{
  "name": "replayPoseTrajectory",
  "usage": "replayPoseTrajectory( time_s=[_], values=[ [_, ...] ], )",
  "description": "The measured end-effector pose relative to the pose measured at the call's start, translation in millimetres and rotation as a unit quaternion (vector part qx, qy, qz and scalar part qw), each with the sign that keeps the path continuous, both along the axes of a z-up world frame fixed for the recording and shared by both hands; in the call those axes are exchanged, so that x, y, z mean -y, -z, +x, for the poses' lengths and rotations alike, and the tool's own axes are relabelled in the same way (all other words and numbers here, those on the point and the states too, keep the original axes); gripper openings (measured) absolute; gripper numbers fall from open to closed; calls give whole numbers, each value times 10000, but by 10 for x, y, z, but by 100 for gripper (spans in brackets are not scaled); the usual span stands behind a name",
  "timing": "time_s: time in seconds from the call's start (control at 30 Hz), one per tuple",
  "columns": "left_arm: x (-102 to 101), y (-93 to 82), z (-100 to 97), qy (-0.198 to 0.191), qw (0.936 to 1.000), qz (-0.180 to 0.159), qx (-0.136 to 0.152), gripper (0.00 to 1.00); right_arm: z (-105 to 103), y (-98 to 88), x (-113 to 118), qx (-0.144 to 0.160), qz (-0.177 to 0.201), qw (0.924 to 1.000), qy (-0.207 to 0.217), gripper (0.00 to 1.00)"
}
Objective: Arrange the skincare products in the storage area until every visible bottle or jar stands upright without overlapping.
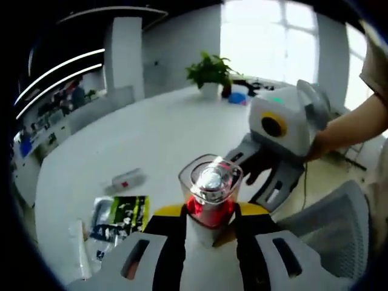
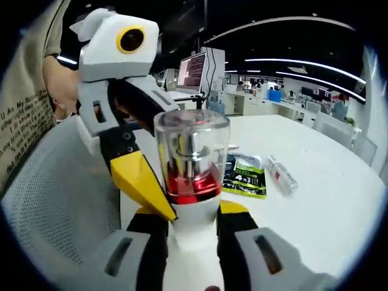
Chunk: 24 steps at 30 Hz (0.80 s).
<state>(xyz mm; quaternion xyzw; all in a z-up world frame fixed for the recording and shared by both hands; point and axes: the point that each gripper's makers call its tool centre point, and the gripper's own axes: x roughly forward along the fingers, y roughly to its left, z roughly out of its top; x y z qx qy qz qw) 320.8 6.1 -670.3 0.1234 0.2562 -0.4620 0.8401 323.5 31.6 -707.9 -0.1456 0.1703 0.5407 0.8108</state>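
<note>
Between both pairs of tongs, a clear-capped bottle (image 1: 210,193) with a red band stands with its long axis upright, lifted above the white bench (image 1: 151,136). The left tongs (image 1: 209,233) clamp its white base; the right tongs (image 2: 193,233) close on it from the other side. Farther out on the bench, toward its far edge, a small tube (image 2: 282,174) lies flat beside a green sachet (image 2: 245,176). Office desks stand beyond.

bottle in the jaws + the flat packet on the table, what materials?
Bottle: clear glossy cap, acrylic or glass, since the red band and metallic pump show through; opaque white base, probably plastic. Packet: thin printed film, likely plastic sachet, lying flat with a sheen.
</note>
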Motion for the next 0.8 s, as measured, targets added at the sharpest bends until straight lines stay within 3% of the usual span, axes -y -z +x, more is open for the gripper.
replayPoseTrajectory(
  time_s=[0.47, 0.8],
  values=[
    [69, 27, 131, 3, 10000, -23, 31, 27, 119, 3, 93, -45, -195, 9965, -814, 30],
    [124, 37, 329, 138, 9999, -39, 12, 26, 296, -5, 134, -138, -187, 9966, -785, 30]
  ],
)
